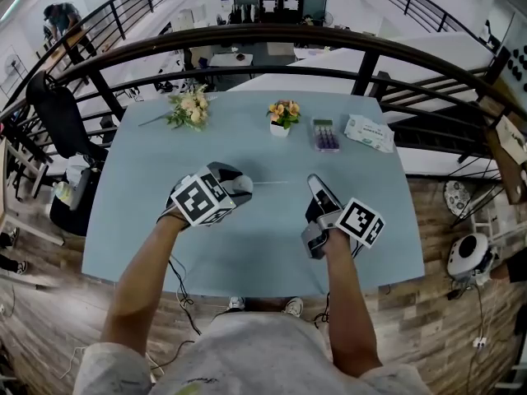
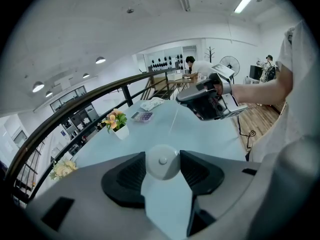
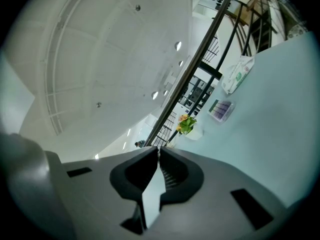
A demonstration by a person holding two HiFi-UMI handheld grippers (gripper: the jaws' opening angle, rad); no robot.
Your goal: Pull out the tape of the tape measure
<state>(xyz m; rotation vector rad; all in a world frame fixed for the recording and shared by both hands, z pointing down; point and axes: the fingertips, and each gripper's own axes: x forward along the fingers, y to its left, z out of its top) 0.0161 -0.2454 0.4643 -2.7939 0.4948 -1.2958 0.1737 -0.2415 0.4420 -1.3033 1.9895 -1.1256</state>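
Observation:
A small white round tape measure [image 1: 241, 183] sits between the jaws of my left gripper [image 1: 235, 189], which is shut on it above the pale blue table [image 1: 247, 245]. In the left gripper view the white case [image 2: 162, 163] fills the gap between the black pads. A thin strip of tape [image 1: 272, 183] runs from the case rightward to my right gripper [image 1: 316, 181]. That tape [image 2: 173, 120] reaches the tip of the right gripper [image 2: 187, 98], which is shut on its end. In the right gripper view the jaws of the right gripper [image 3: 159, 151] meet at their tips.
At the table's far side lie a loose bouquet [image 1: 189, 107], a small white pot of flowers [image 1: 282, 115], a calculator [image 1: 326, 134] and a packet of wipes [image 1: 369, 132]. A dark railing [image 1: 272, 33] curves behind the table. A black chair [image 1: 62, 118] stands at the left.

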